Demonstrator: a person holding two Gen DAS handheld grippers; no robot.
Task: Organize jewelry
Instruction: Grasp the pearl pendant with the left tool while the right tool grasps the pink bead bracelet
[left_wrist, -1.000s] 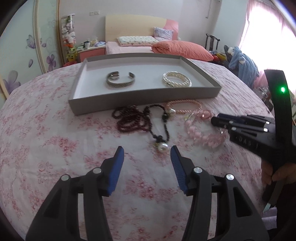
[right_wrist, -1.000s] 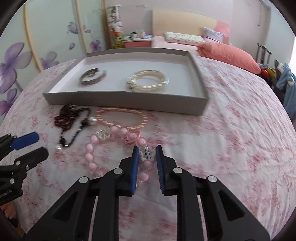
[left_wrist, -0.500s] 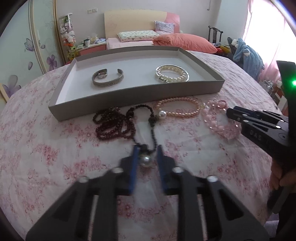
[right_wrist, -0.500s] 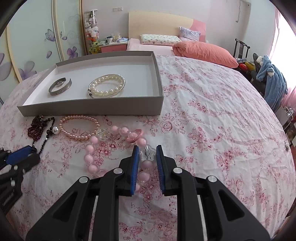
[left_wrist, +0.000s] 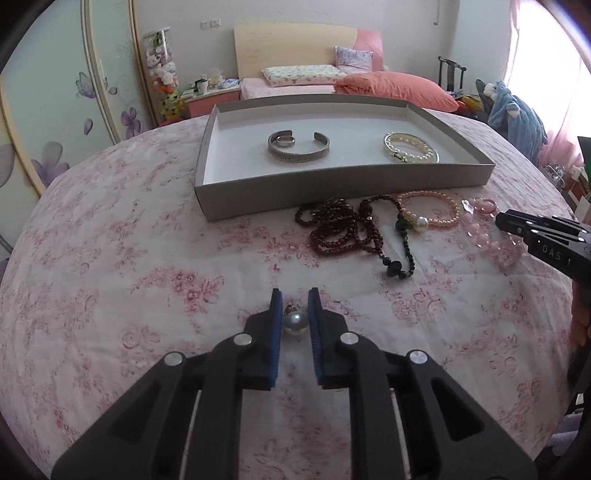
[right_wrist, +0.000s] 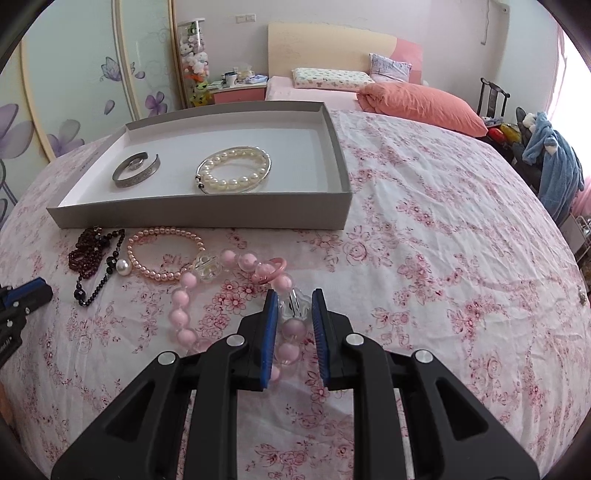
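- Left wrist view: the left claw points down at the floral-clothed counter, narrow, with a white pearl pendant between its blue pads. The pads touch the pearl on both sides, though the jaws are just beginning to ease open.
- The pearl sits near the counter's front, well apart from the black bead necklace further back.
- Beside that necklace lie a heap of dark red beads and a pink pearl bracelet, all just in front of the grey tray.
- In the tray rest a silver cuff with a small ring inside its curve, and to its right a white pearl bangle, the two apart.
- Right wrist view: the right claw is narrow too, closed on the chunky pink bead bracelet. Its pads pinch a clear flower-shaped bead, and the rest of the loop lies on the cloth to the left.
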